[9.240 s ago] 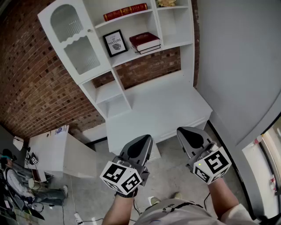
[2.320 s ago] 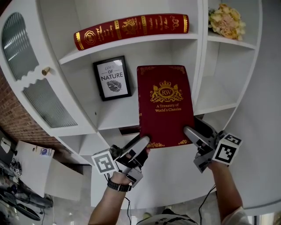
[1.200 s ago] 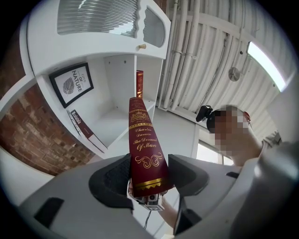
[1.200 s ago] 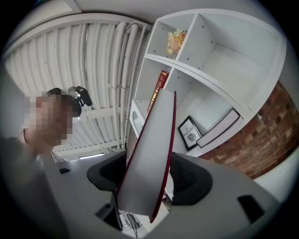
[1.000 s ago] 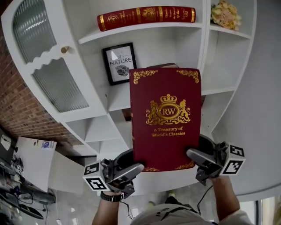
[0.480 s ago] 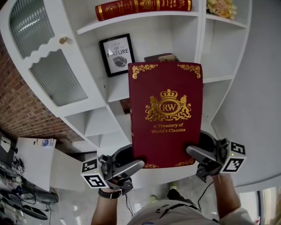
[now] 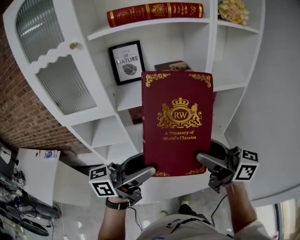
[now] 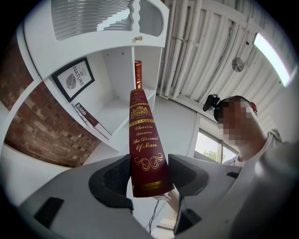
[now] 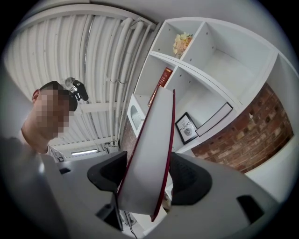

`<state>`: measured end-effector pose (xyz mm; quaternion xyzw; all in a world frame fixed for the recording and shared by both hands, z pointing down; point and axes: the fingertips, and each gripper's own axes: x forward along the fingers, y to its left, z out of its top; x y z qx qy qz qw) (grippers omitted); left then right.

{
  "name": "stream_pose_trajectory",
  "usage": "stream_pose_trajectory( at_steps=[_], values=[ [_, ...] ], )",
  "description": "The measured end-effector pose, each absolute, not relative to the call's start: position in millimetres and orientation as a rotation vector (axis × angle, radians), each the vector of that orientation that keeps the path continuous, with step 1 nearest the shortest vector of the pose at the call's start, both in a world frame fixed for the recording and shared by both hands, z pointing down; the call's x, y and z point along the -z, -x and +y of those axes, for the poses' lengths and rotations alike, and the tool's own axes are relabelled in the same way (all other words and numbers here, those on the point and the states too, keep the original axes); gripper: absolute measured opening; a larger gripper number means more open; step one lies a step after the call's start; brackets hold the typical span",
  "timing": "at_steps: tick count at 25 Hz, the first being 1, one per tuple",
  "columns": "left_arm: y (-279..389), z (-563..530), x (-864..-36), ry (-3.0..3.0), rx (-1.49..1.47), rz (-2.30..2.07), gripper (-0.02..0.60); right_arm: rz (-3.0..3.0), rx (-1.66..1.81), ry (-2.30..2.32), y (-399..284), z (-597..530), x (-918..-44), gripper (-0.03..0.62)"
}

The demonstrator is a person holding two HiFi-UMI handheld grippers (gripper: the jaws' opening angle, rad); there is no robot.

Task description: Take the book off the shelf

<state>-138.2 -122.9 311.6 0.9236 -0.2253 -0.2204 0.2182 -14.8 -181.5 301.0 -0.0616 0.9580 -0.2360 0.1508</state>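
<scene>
A long red volume (image 7: 154, 11) with gilt bands is lying flat, spine outward, high up, with cream flowers (image 7: 233, 9) sitting to its right. Below it a black-framed print (image 7: 127, 62) is standing upright, a dark book (image 7: 172, 66) lying just beside it. A ribbed-glass cabinet door (image 7: 61, 84) with a brass knob (image 7: 73, 46) is hanging at left, a red brick wall (image 7: 23, 117) showing beyond.

The red book (image 7: 177, 123) hides most of the shelved book (image 7: 171, 66) behind it.

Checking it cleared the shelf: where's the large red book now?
Centre of the head view: the large red book is held in front of the white shelf unit, left gripper clamping its lower spine corner, right gripper the lower page-edge corner.
</scene>
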Motion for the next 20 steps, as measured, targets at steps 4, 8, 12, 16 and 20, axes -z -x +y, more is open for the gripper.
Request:
stream_pose_trajectory(
  at_steps=[4, 8, 12, 16, 20],
  values=[
    [138.4, -127.2, -315.2, -2.545, 0.605, -0.626, 0.253, 2.757, 0.697, 0.182, 15.8, -185.9, -303.9, 0.298],
    [138.1, -128.3, -317.7, -2.536, 0.604, -0.628, 0.253, 2.763, 0.703, 0.183, 16.1, -186.7, -305.3, 0.298],
    [138.0, -129.1, -318.8, -2.533, 0.602, -0.629, 0.253, 2.769, 0.707, 0.187, 16.0, -187.4, -307.1, 0.298],
    [138.5, -130.8, -318.7, -2.531, 0.608, -0.630, 0.253, 2.774, 0.711, 0.190, 16.6, -189.2, -307.8, 0.298],
    [139.1, -133.2, -319.5, -2.530, 0.606, -0.633, 0.253, 2.778, 0.719, 0.195, 16.9, -191.6, -310.7, 0.298]
  ],
)
